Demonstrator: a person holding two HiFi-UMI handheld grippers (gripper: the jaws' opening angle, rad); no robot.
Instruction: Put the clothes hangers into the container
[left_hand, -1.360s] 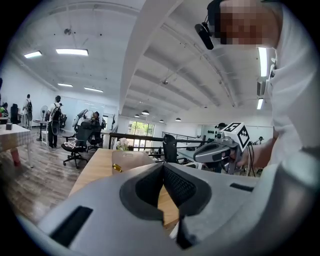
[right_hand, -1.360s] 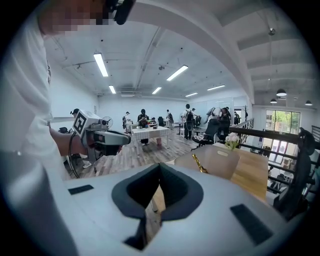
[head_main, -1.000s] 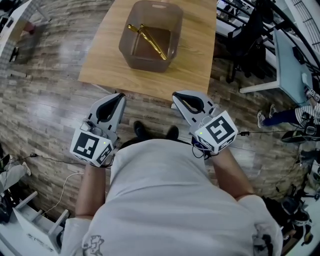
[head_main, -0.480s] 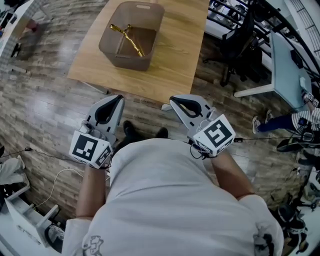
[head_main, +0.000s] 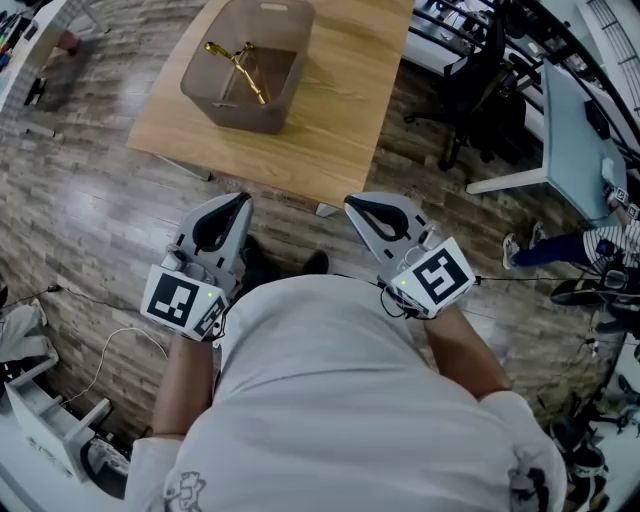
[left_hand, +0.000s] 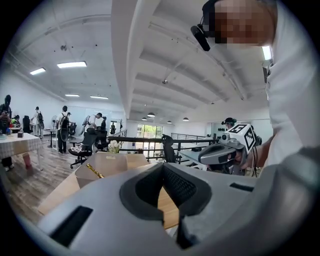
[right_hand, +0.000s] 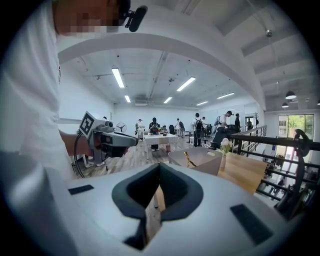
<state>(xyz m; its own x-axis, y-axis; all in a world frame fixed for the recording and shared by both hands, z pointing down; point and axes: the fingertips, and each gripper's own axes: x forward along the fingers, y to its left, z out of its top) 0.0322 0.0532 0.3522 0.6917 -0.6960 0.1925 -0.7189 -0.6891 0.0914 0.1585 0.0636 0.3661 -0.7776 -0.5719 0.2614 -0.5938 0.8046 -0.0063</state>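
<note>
A translucent grey container (head_main: 245, 62) stands on the wooden table (head_main: 320, 120), with a gold clothes hanger (head_main: 236, 68) lying in it. Both grippers are held close to my body, short of the table's near edge and pointing toward it. My left gripper (head_main: 237, 202) is shut with nothing in it, and so is my right gripper (head_main: 358, 204). The left gripper view shows its shut jaws (left_hand: 162, 169), the container (left_hand: 107, 167) with the hanger (left_hand: 95, 171) beyond, and the right gripper (left_hand: 222, 152). The right gripper view shows the container (right_hand: 197, 160) and hanger (right_hand: 189, 159) past its shut jaws (right_hand: 159, 169).
A black office chair (head_main: 485, 75) and a light desk (head_main: 580, 130) stand right of the table. Someone's shoes (head_main: 545, 240) show at the right edge. Cables (head_main: 110, 350) trail on the wood floor. A small vase of flowers (right_hand: 223, 146) stands on the table. Several people stand far off.
In the head view the table and container have slid toward the upper left. Both grippers stay shut near my body, nearly unmoved.
</note>
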